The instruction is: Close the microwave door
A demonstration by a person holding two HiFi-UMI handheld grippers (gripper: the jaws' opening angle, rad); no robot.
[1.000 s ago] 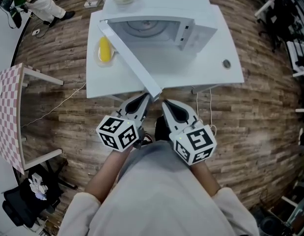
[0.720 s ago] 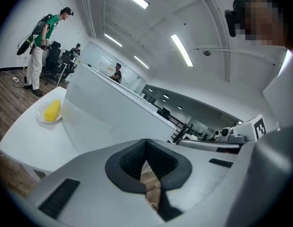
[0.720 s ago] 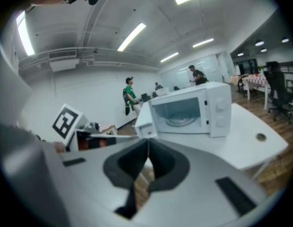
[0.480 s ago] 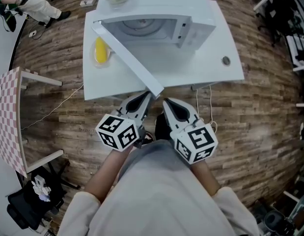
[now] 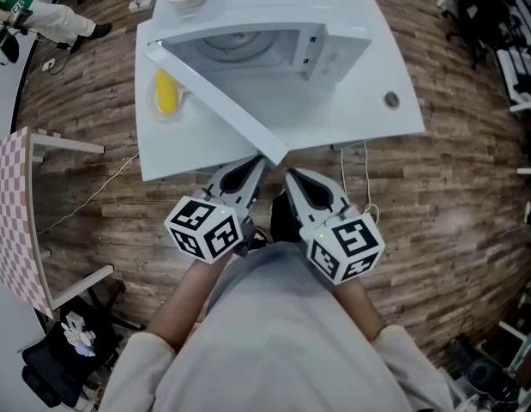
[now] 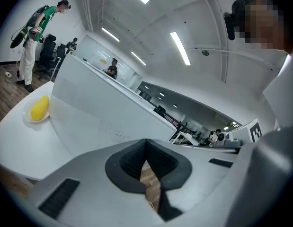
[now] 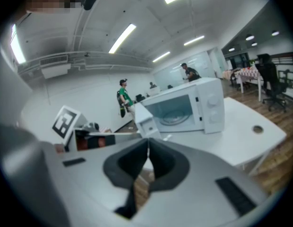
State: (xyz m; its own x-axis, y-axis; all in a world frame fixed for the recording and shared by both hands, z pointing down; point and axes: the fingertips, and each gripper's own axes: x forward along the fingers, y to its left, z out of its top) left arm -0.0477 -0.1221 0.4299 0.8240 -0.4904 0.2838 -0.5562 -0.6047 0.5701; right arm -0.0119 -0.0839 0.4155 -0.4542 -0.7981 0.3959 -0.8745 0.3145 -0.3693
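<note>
I hold the left gripper (image 5: 256, 166) and right gripper (image 5: 292, 179) low in front of the microwave (image 5: 338, 45), both with jaws pressed together and empty, their tips just short of its door (image 5: 215, 99), which stands wide open, so I judge closing not yet begun and the next move a push on the door's free edge

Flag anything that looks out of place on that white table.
The microwave door stands wide open, swung out across the table toward its front edge. Nothing looks spilled or damaged.
</note>
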